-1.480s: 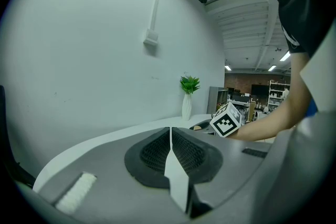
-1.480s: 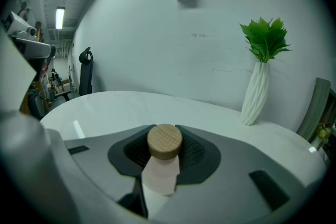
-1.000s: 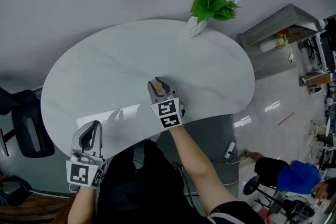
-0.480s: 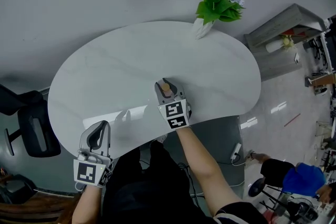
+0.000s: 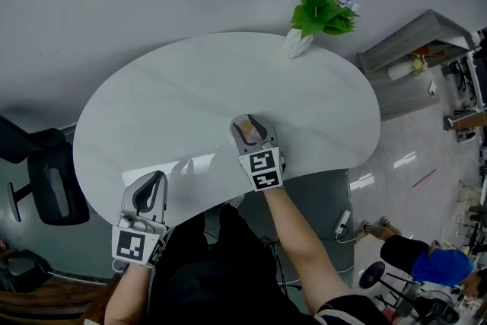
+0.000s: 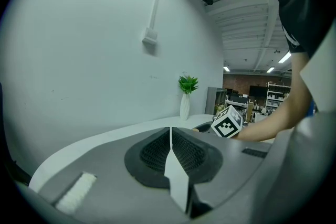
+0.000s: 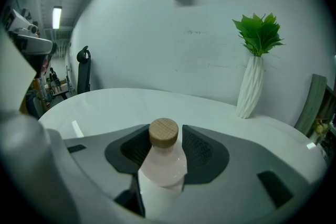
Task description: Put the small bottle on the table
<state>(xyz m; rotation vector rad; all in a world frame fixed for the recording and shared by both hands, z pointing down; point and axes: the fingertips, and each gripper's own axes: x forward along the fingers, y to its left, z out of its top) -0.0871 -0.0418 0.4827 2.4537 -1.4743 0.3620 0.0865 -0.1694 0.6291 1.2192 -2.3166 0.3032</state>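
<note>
1. Release step is judged to be in hand: the small bottle [image 7: 164, 165] is brought down to the bench [image 5: 175, 95], and the right gripper [image 5: 247, 125] is opening around it.
2. Right gripper state: the jaws are spreading, with the bottle upright between them. The pads sit close on either side of the bottle's shoulder, and no firm pinch is read in the right gripper view.
3. Left gripper [image 5: 150, 190] state: the jaws are pressed together with nothing between them. It is parked at the near-left edge of the bench, well apart from the bottle.
4. Bottle location: it is towards the near edge of the bench, roughly mid-width, far from the white vase [image 7: 248, 89] with green leaves at the back edge. The base is hidden by the gripper body, so contact with the bench is assumed, not seen.
5. Next move, as judged: the right gripper should be drawn straight back along its own axis with the jaws kept wide. Neither pad should drag the shoulder or tip the bottle.
6. Bottle look: it is small, with a rounded shoulder and a pale, milky, faintly pink body. It is topped by a round, light wood-coloured cap [image 7: 164, 132]. No label can be made out.
</note>
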